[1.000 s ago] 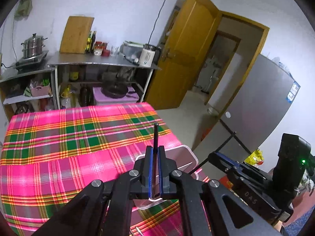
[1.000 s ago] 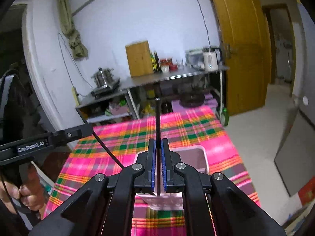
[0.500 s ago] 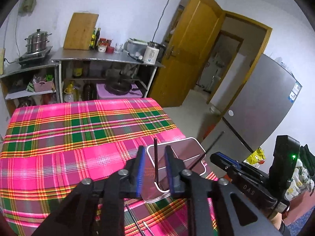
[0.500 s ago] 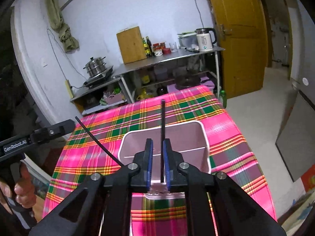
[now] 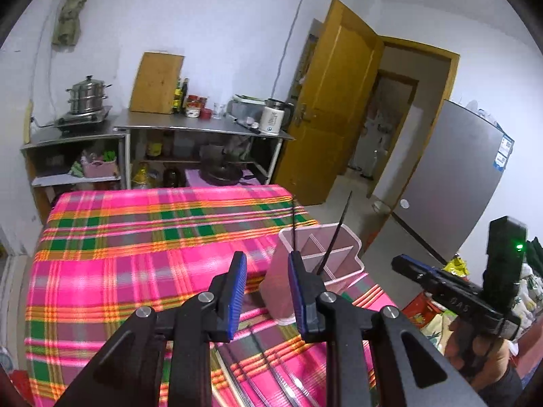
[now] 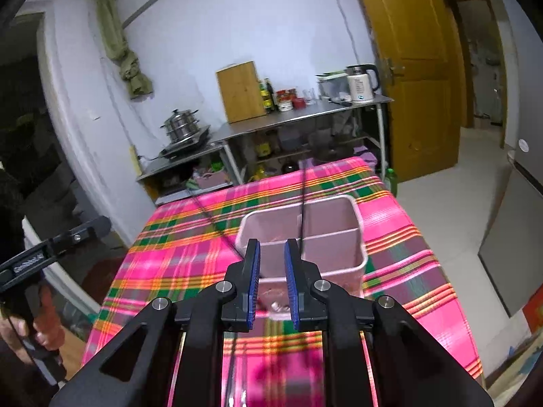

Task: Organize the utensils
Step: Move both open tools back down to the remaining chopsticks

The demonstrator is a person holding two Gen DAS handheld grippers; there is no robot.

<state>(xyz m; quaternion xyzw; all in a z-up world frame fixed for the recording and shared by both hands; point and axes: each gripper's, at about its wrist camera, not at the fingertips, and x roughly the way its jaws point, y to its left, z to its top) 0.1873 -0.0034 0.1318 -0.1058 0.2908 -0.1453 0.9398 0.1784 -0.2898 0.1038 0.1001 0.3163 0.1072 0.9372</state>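
Left hand-held gripper (image 5: 266, 271) jaws apart w/ nothing between the blue pads, having just been opening; it sits over the bench (image 5: 135, 237), which is covered w/ a pink/green/orange plaid cloth. Right hand-held gripper (image 6: 272, 257) also parted, narrower gap, nothing pinched, also just been opening. Pink utensil holder (image 5: 336, 257) stands upright on the bench near its right edge, divided into compartments inside. Two thin black chopsticks stand in it: one (image 5: 293, 227) nearly vertical at the holder's left side, the other (image 5: 337, 234) leaning right; which compartment each is in, can't tell. In right wrist view the holder (image 6: 332, 237) sits directly past the fingertips, one chopstick (image 6: 303, 210) upright inside, second chopstick (image 6: 210, 218) slanting up-left out of it. More utensils lie flat on the cloth below the left gripper (image 5: 268, 366), partly hidden, blurry. Person's hand (image 6: 40, 325) grips the left gripper's handle at the left edge.
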